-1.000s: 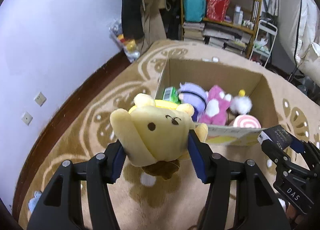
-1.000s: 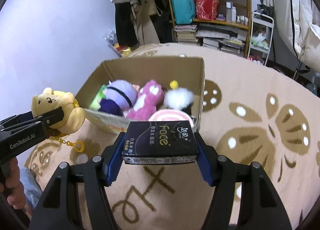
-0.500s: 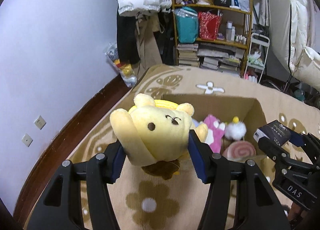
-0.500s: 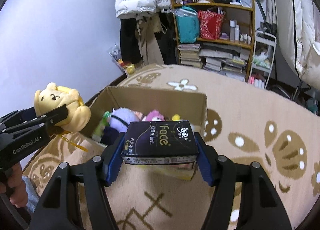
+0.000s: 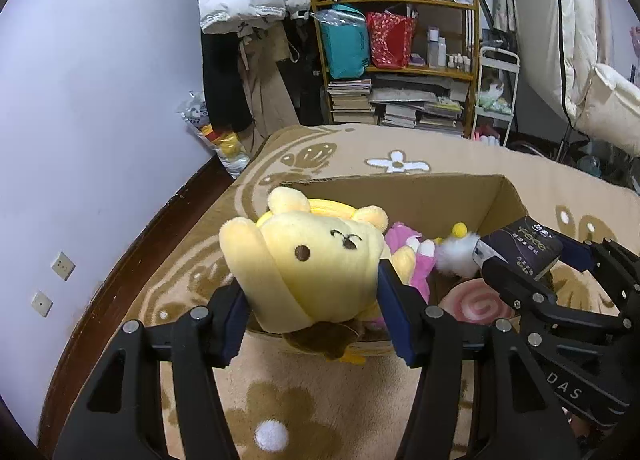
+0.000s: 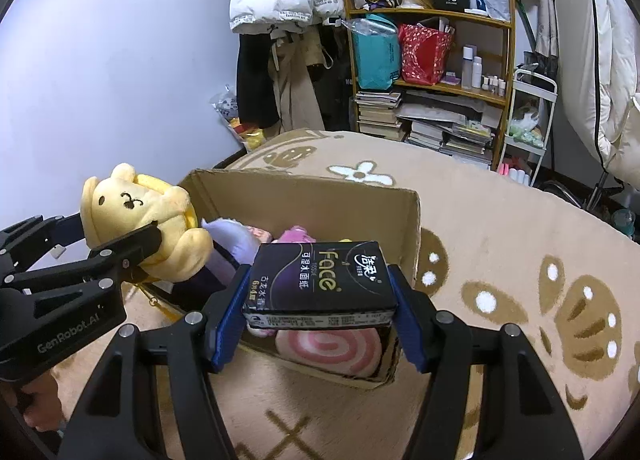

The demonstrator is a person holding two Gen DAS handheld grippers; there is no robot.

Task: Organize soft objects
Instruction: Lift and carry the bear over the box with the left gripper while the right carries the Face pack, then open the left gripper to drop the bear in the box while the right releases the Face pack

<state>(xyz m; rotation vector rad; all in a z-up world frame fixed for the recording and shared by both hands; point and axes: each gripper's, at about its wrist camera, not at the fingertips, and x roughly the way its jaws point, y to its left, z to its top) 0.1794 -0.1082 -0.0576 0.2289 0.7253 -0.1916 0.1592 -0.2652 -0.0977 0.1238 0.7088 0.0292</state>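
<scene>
My left gripper (image 5: 314,308) is shut on a yellow bear plush (image 5: 312,264), held over the near left edge of an open cardboard box (image 5: 404,195); the bear also shows in the right wrist view (image 6: 140,219). My right gripper (image 6: 318,310) is shut on a dark tissue pack (image 6: 320,280), held over the box's near right part; the pack also shows in the left wrist view (image 5: 520,248). Inside the box (image 6: 320,199) lie a pink swirl roll plush (image 6: 332,348), a purple plush (image 6: 232,240), a pink plush (image 5: 404,256) and a white fluffy plush (image 5: 456,254).
The box stands on a tan flower-patterned carpet (image 6: 500,252). A cluttered wooden shelf (image 6: 432,59) and hanging coats (image 6: 288,19) stand at the back. A white wall (image 5: 80,99) is on the left, with a bag of toys (image 5: 220,139) at its foot.
Both grippers have moved forward and come over the box with their loads still held. The box now sits closer and lower in both views.
</scene>
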